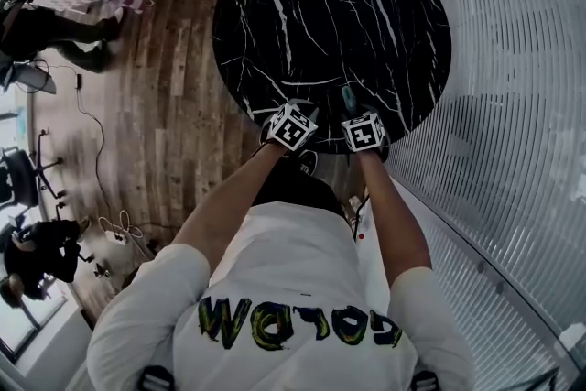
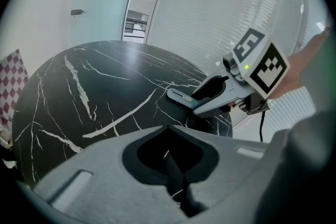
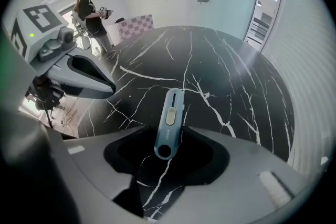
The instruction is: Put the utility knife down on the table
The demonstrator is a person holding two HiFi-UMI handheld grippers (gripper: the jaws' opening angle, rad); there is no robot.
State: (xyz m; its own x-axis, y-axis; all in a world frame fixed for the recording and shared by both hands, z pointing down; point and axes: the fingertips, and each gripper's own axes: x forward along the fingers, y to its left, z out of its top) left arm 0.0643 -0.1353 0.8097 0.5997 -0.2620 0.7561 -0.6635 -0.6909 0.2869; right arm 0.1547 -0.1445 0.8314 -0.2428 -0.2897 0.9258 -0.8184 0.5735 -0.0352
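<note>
My right tool (image 3: 164,150) is clamped on the butt end of the utility knife (image 3: 169,119). The knife sticks out forward over the black desk (image 3: 226,55), close to its near edge. Whether it touches the top I cannot tell. My left tool (image 2: 176,168) hangs alongside, jaws closed together on nothing. The knife looks light, stiff and smooth-cased, so I judge this end grip may let it pivot; a hold mid-body, beside the slider, would be steadier.
</note>
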